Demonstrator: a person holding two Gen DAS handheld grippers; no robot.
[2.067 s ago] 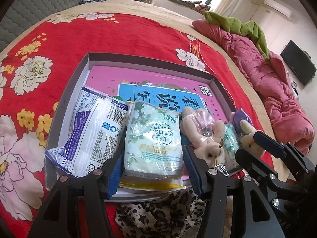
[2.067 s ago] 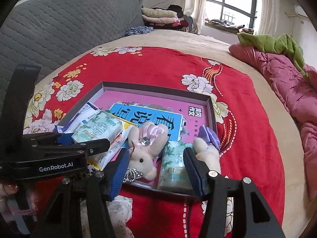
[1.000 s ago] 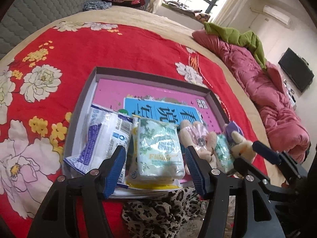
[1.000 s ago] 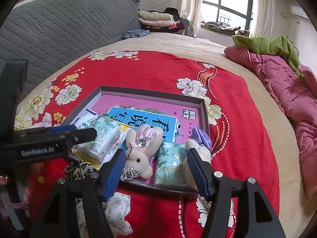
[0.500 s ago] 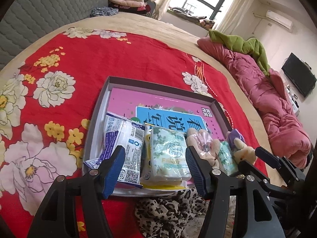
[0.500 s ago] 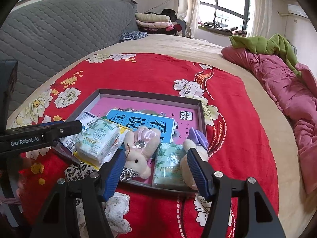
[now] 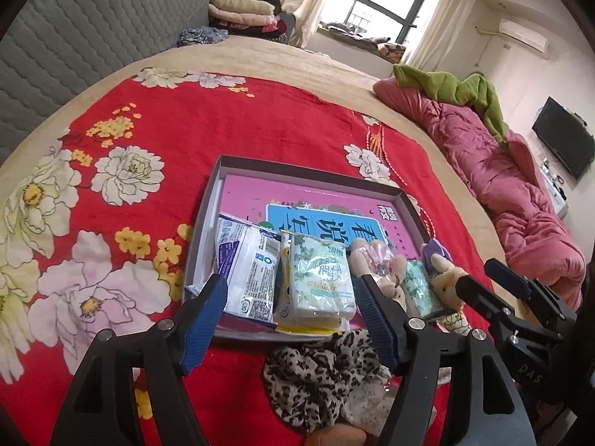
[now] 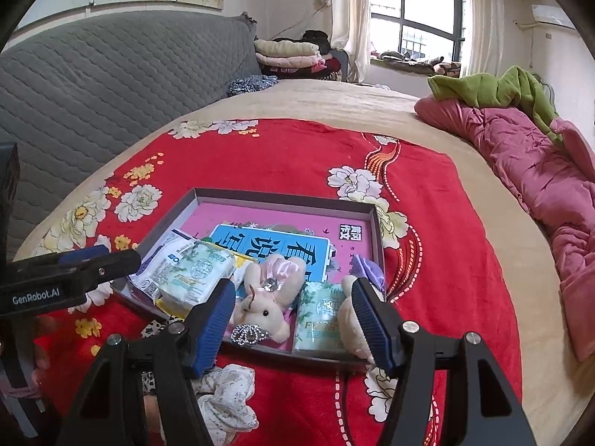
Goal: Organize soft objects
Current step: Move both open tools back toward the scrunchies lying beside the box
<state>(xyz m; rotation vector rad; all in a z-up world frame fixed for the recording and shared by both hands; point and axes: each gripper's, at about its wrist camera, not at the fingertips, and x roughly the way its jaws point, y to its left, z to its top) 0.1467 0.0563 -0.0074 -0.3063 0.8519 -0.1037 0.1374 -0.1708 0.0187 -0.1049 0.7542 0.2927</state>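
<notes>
A shallow grey tray [image 7: 208, 223] lies on a red flowered blanket [image 7: 208, 119] with its long sides running left to right across both views, and a pink book [image 7: 253, 197] lies flat on its floor. Along the tray's near edge the soft things sit in a row: a white and blue packet [image 7: 247, 271] at the left, its long axis running from the near edge toward the far one; just beside it a green-flowered tissue pack [image 7: 321, 278] lying the same way on a yellow-edged wrapper; then a pink plush rabbit [image 8: 269, 297] with its face toward the near edge; a smaller tissue pack [image 8: 318, 319], also lengthwise near to far; and a cream plush with a purple bow [image 8: 353, 308] at the right end. A leopard-print scrunchie [image 7: 319, 371] and a white flowered scrunchie [image 8: 227, 394] lie on the blanket outside the tray, just before its near edge. The left gripper [image 7: 290, 319] hovers above the larger tissue pack, its jaws opening and nothing pressed between them. The right gripper [image 8: 293, 319] is spread wide and empty over the rabbit and the small pack
</notes>
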